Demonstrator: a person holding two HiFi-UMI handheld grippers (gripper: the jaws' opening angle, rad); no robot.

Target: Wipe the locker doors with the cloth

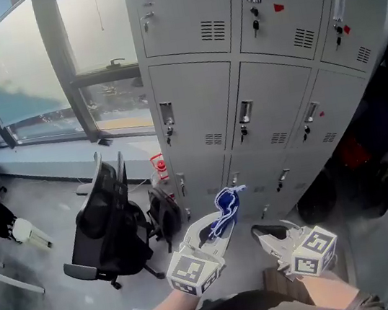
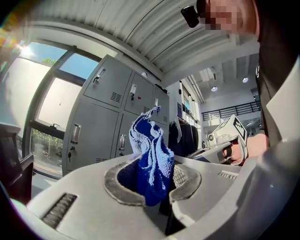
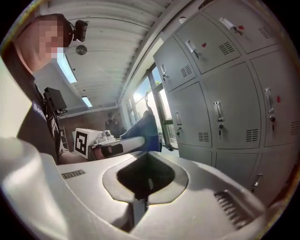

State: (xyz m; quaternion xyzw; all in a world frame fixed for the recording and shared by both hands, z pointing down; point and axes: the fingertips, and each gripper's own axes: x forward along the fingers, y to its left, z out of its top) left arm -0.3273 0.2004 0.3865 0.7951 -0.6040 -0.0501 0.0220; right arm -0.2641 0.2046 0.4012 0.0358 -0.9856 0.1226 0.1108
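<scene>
The left gripper (image 1: 218, 227) is pinching a blue cloth (image 1: 227, 200) between its closed jaws, tilting upward; the right gripper (image 1: 263, 232) is hovering just beside it, jaws pressed together, holding nothing

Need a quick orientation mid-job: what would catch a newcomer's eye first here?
The blue cloth pinched in the left gripper, held up before the wall of grey lockers. Next, the right gripper beside it, jaws together on nothing, and the black office chair at the left by the window.
</scene>
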